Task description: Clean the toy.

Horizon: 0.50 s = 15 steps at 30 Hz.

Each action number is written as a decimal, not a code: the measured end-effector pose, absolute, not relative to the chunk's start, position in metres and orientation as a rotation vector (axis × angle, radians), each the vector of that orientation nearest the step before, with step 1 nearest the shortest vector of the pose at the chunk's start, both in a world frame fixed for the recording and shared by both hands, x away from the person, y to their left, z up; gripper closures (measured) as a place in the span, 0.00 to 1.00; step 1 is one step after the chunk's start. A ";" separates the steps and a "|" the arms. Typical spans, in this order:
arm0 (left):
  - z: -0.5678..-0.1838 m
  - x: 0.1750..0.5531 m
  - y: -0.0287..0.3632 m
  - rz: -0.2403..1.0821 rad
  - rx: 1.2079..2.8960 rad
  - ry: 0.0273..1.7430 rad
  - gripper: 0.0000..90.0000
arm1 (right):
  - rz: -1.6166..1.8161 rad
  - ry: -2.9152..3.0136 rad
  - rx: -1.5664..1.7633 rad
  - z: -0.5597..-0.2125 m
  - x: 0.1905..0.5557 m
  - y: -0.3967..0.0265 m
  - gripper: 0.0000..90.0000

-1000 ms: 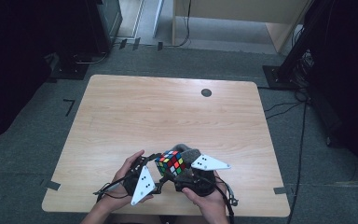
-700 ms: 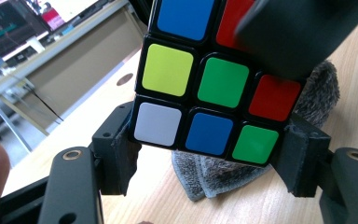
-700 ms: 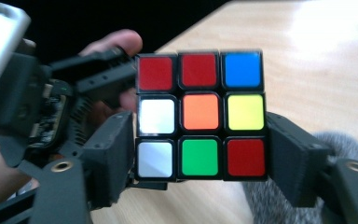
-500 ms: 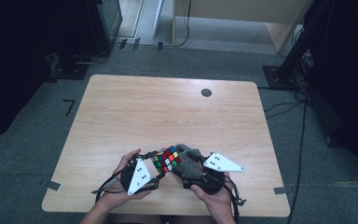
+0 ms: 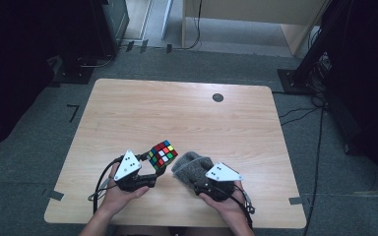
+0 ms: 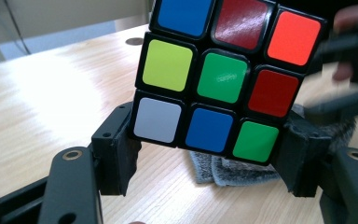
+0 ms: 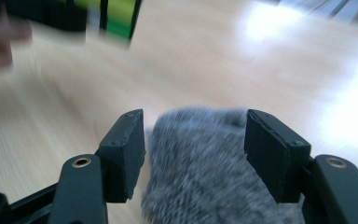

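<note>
High view: I see the desk (image 5: 128,113) bare across its far and middle parts, open room on every side there; a dark round spot (image 5: 218,97) sits near the far edge. The work is bunched at the near edge. My left hand-held gripper (image 5: 156,169) pinches the cube (image 5: 163,154), held up and tilted, left of centre. Just beside it on the right lies the grey cloth (image 5: 187,164), with the right hand-held gripper (image 5: 197,184) over its near end. Both lie well in from the side edges.

Left gripper view: the cube (image 6: 223,74) is clamped between both jaws at its lower corners. The cloth (image 6: 228,170) lies on the desk (image 6: 51,102) behind it. No writing or brand on the stickers.

Right gripper view: blurred. The jaws have just been closing and stand on either side of the cloth (image 7: 200,172); small gaps still show, so not yet pinching. No label legible.
</note>
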<state>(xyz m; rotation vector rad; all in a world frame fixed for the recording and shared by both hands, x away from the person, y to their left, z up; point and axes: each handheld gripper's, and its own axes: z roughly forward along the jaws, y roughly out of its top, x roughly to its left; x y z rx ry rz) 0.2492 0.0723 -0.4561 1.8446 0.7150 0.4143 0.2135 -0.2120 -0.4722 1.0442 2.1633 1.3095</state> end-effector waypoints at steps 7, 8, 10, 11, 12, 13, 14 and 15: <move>-0.453 0.253 0.080 0.394 1.797 0.775 0.36 | 1.040 2.284 1.074 -0.507 0.226 -0.207 0.47; -0.453 0.252 0.080 0.398 1.800 0.778 0.36 | 1.025 2.288 1.075 -0.511 0.227 -0.208 0.49; -0.453 0.252 0.079 0.404 1.807 0.780 0.36 | 1.043 2.282 1.074 -0.514 0.228 -0.211 0.54; -0.453 0.252 0.078 0.404 1.810 0.779 0.36 | 1.042 2.277 1.088 -0.514 0.228 -0.211 0.56; -0.453 0.252 0.077 0.400 1.811 0.775 0.36 | 1.041 2.272 1.091 -0.514 0.229 -0.212 0.58; -0.454 0.252 0.077 0.396 1.814 0.770 0.36 | 1.046 2.270 1.092 -0.515 0.229 -0.213 0.60; -0.454 0.251 0.076 0.398 1.816 0.764 0.36 | 1.041 2.267 1.085 -0.516 0.229 -0.213 0.66; -0.454 0.251 0.076 0.400 1.821 0.755 0.36 | 1.032 2.258 1.071 -0.517 0.228 -0.213 0.71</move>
